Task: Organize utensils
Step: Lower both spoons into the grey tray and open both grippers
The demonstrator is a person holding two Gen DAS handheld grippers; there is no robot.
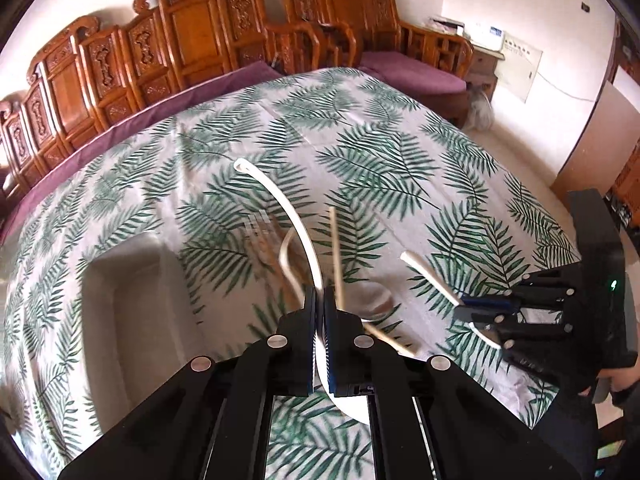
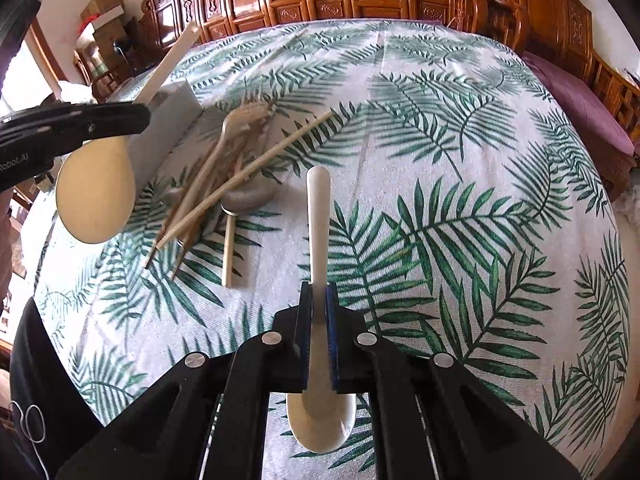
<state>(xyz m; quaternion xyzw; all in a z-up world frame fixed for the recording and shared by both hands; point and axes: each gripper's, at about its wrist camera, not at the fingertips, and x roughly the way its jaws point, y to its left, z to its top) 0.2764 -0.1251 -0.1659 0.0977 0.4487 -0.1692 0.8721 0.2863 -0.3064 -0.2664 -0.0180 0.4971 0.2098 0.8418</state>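
Note:
My left gripper is shut on a flat white rice paddle, held above the table with its handle pointing away. From the right wrist view the left gripper shows with the paddle's round blade hanging below it. My right gripper is shut on a white ceramic soup spoon, handle forward, bowl under the jaws. In the left wrist view the right gripper holds that spoon. A pile of chopsticks, a metal spoon and a fork lies on the tablecloth.
A clear compartment tray sits on the leaf-print tablecloth at the left; it also shows as a pale box behind the pile. Carved wooden benches with purple cushions ring the table's far side.

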